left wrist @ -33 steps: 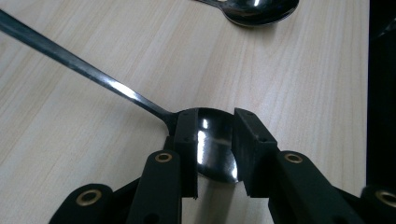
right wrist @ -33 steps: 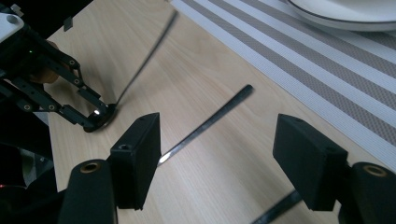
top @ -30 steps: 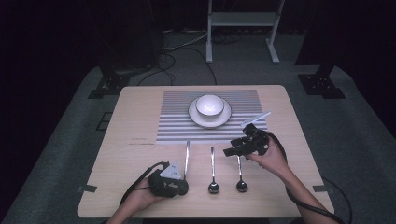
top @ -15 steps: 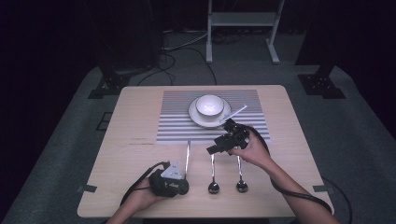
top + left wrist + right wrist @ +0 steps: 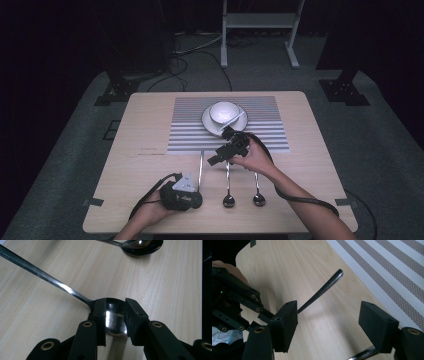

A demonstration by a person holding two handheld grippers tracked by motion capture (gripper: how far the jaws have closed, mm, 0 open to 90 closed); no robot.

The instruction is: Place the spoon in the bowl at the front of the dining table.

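Seemingly dim room, wooden table (image 5: pixel 150 125)

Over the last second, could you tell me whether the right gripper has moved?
Yes. The right gripper has shifted left, from right of the bowl to just below it.

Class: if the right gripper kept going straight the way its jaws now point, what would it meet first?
Probably the slim dark metal spoon handle lying on the pale wooden table, just ahead of the open right gripper; depth is unclear.
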